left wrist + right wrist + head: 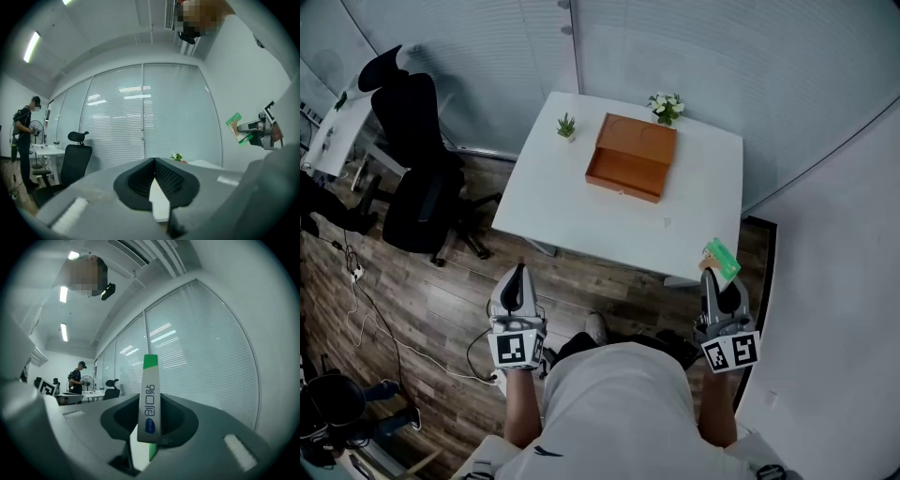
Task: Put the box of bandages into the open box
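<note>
An open brown wooden box (630, 156) sits on the white table (703, 206), ahead of me. The green and white box of bandages (721, 256) is clamped upright in my right gripper (711, 274), off the table's near right corner. In the right gripper view the bandage box (150, 401) stands edge-on between the two jaws, and my right gripper (151, 427) is shut on it. My left gripper (519, 270) hangs over the wooden floor before the table's near left edge. Its jaws meet at the tips and hold nothing (153, 161). The bandage box (236, 125) also shows at the right of the left gripper view.
Two small potted plants (567, 126) (665, 106) stand at the table's far side. A black office chair (417, 178) is left of the table, with cables (366, 309) on the floor. A white wall (834, 281) runs along the right. A person (23, 136) stands far left.
</note>
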{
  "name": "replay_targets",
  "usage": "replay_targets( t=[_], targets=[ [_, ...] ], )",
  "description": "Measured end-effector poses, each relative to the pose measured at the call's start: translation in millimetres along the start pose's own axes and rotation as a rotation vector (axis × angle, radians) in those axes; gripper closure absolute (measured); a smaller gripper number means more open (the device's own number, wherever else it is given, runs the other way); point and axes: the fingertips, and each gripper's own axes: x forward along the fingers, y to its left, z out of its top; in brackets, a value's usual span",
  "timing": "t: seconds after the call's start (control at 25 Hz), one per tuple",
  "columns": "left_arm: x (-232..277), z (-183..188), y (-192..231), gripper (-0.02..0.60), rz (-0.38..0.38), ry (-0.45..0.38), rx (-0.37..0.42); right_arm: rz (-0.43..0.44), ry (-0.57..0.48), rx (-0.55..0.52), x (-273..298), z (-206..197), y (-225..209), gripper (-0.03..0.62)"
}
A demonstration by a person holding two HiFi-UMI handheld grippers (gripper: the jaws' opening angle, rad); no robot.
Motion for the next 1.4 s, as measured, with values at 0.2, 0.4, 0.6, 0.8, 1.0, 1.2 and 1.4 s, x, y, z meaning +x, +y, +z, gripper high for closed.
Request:
replay_targets(
  t=[0.2,0.4,0.6,0.8,1.0,1.2,1.4],
  targets=[
    [23,-1,26,0.575,-0.029,0.015,-0.003,-0.022,0.002,-0.022,27,7,5,0.502],
    [55,-11,34,0.575,-0.03,0.038,-0.001,-0.026,0.018,-0.03,58,2,-13,0.502],
    [90,-12,36,0.575,0.006,0.041,-0.007,-0.005,0.007,-0.003,96,2,-39,0.503],
    [120,-11,33,0.575,0.069,0.051,0.022,0.033,-0.007,0.014,135,6,-76,0.503],
    [137,-6,38,0.575,0.131,0.04,0.021,0.068,-0.014,0.012,166,12,-99,0.503],
    [152,-4,41,0.575,0.136,0.041,0.035,0.072,-0.014,0.002,185,12,-107,0.503],
    [159,-2,51,0.575,0.133,0.038,0.034,0.087,0.002,-0.043,201,6,-100,0.503]
  ],
)
